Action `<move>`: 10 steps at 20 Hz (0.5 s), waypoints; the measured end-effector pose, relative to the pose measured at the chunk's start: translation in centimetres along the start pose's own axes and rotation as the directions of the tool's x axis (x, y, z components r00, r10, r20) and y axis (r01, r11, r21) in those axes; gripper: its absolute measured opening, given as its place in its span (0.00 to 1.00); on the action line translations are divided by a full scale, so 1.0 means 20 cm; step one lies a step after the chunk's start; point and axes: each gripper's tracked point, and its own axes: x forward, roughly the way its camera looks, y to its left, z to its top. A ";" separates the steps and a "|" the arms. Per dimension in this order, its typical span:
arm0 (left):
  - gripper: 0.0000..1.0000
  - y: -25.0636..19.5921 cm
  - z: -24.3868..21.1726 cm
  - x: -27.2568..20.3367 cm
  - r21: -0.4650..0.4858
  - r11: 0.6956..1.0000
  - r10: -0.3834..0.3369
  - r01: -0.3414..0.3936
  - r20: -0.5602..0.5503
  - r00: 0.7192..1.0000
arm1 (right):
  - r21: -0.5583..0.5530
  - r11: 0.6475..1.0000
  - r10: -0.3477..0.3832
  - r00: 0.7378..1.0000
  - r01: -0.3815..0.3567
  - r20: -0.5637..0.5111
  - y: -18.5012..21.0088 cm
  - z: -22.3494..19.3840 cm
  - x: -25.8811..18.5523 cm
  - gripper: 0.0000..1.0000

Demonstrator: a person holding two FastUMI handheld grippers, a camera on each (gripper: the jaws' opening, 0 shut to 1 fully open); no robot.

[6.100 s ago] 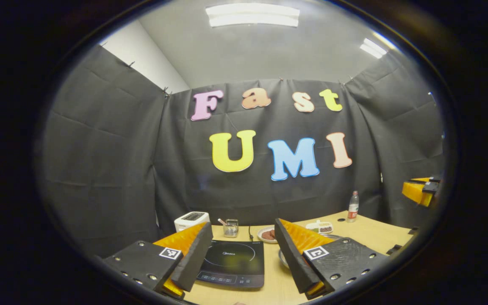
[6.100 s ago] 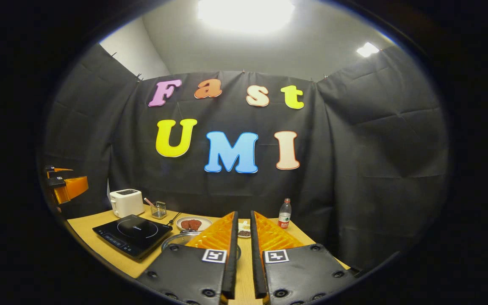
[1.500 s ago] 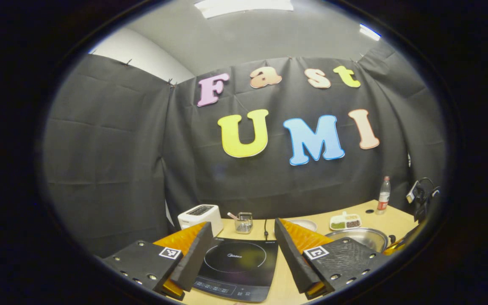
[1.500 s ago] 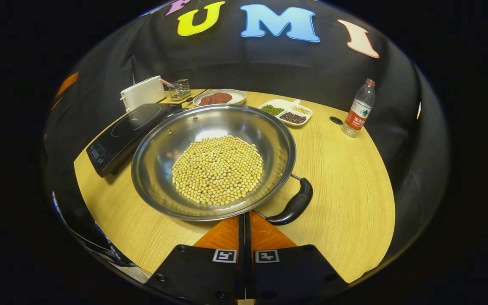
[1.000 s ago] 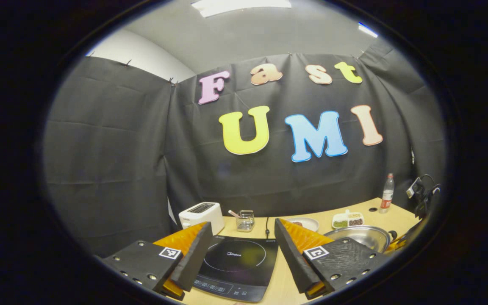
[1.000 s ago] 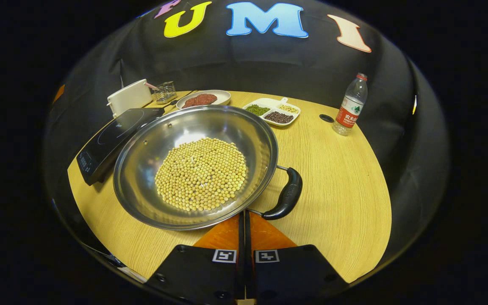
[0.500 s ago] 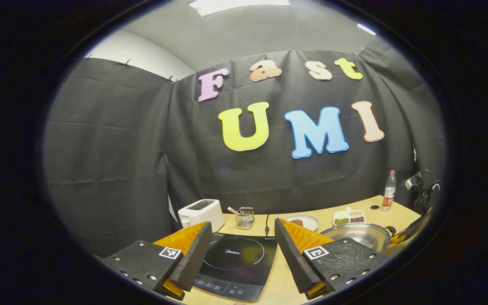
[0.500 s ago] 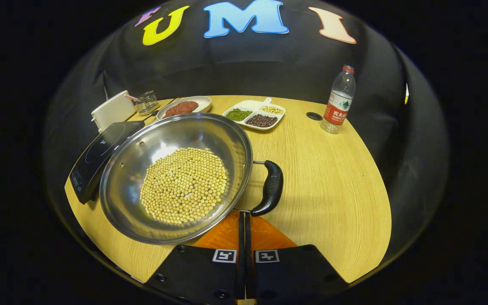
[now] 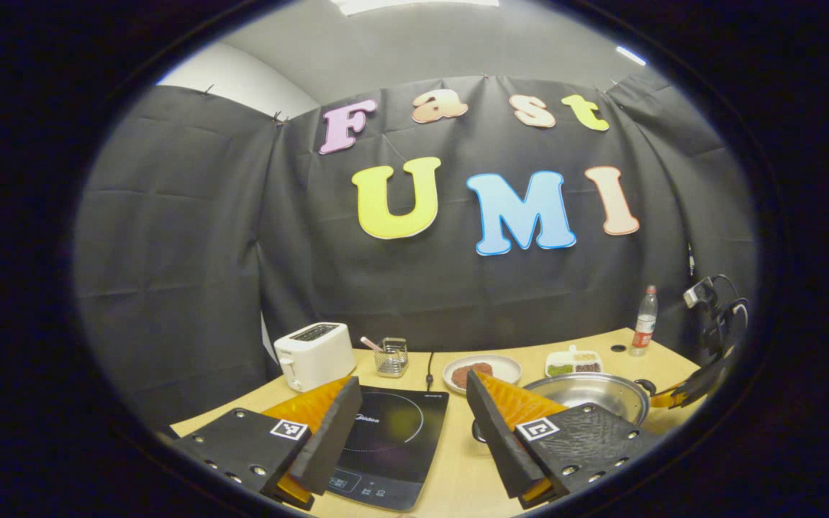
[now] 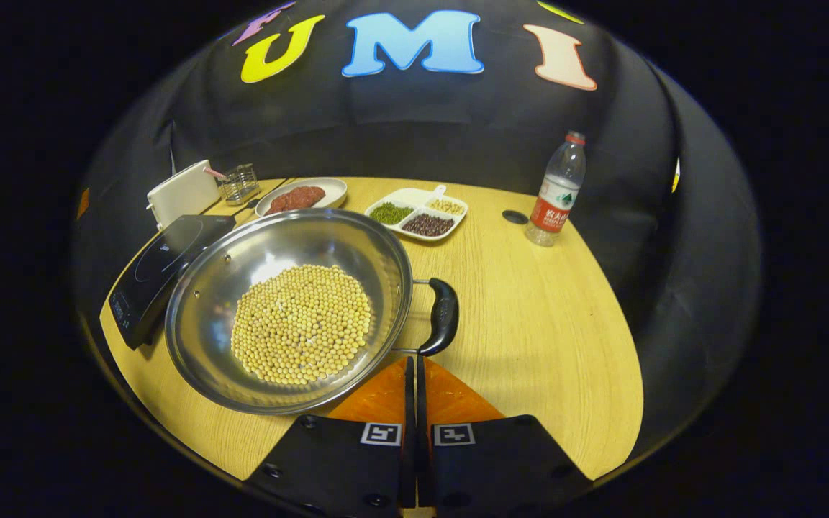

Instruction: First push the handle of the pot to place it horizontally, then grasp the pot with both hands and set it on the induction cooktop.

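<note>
Two grippers work the counter (image 10: 529, 316): right gripper (image 10: 414, 374), fingers pressed together, nudges the handle (image 10: 443, 316) of the pot (image 10: 213, 288) right of the cooktop (image 10: 162, 259); left gripper (image 9: 407, 424) spread. Push low, gently, lest beans (image 10: 299, 324) spill.

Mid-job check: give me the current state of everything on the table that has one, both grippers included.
Pot: on the table beside the cooktop, holding soybeans.
Pot handle: at the pot's right side, ungrasped.
Induction cooktop: bare.
Left gripper: open, holding nothing.
Right gripper: shut, tips by the handle.
Water bottle: upright, capped.
Toaster: slots empty.
</note>
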 end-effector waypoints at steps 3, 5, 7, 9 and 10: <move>0.89 -0.04 -0.02 0.06 -0.010 0.999 -0.034 0.034 -0.011 0.999 | 0.035 0.999 -0.002 0.994 -0.002 0.108 0.02 0.13 -0.09 0.04; 0.89 -0.07 -0.04 0.10 -0.012 0.998 -0.064 0.064 -0.018 0.998 | 0.054 0.999 -0.007 0.986 -0.002 0.164 0.02 0.20 -0.12 0.68; 0.87 -0.12 -0.08 0.15 -0.018 0.995 -0.101 0.101 -0.037 0.994 | 0.061 0.998 -0.034 0.979 0.022 0.203 0.00 0.25 -0.15 0.94; 0.87 -0.18 -0.14 0.20 -0.035 0.989 -0.147 0.145 -0.072 0.986 | 0.065 0.997 -0.048 0.975 0.035 0.219 -0.01 0.27 -0.16 0.96; 0.87 -0.22 -0.16 0.22 -0.045 0.984 -0.173 0.170 -0.087 0.981 | 0.068 0.997 -0.046 0.974 0.032 0.221 0.00 0.27 -0.16 0.96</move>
